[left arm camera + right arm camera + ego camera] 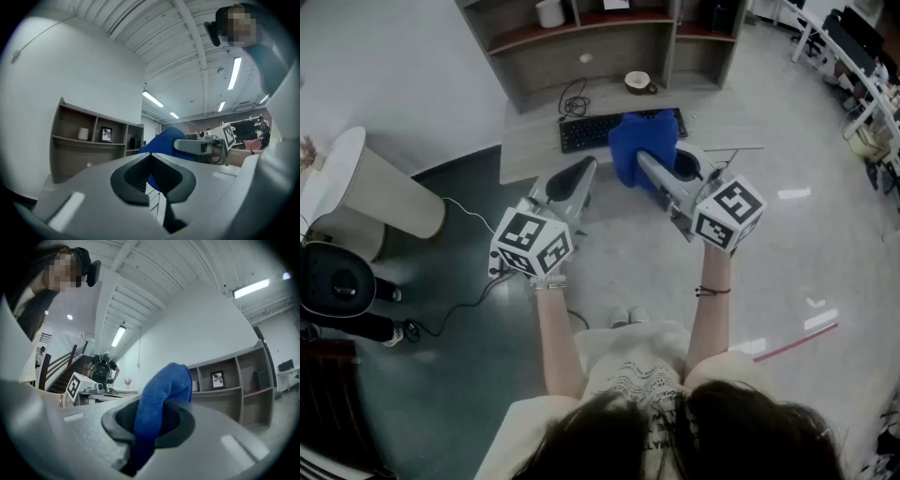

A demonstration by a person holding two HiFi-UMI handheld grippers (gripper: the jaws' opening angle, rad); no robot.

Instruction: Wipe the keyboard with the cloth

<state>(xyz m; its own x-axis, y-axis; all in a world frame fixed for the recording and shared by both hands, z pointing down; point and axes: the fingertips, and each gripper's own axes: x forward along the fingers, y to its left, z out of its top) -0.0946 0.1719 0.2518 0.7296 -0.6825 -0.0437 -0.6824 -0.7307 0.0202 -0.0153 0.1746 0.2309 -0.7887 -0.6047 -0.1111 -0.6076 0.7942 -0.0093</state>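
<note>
Keyboard (595, 129) lies on the counter (525, 150) in front of the shelf unit (581, 42), its cable looping behind it. A small cup (637, 82) sits just behind its right end.

Cloth (642, 150): blue, bunched, clenched in the right tool (649, 161). A fold stands up between the pads, the rest hangs down. From the head view it covers the keyboard's right end; contact with the keys cannot be confirmed. Both gripper views look up at ceiling and wall, so the tools are tilted upward. Judgement: cloth is being carried, not pressed down; wiping not under way.

Left tool (579, 176): jaws drawn together on nothing, held beside the right one, short of the counter edge. Probably idle, kept clear of the wiping path.

Surface: pale grey counter, matte. Room: glossy grey floor (787, 141), a white round table (342, 164) and a dark chair (337, 281) on the left.
</note>
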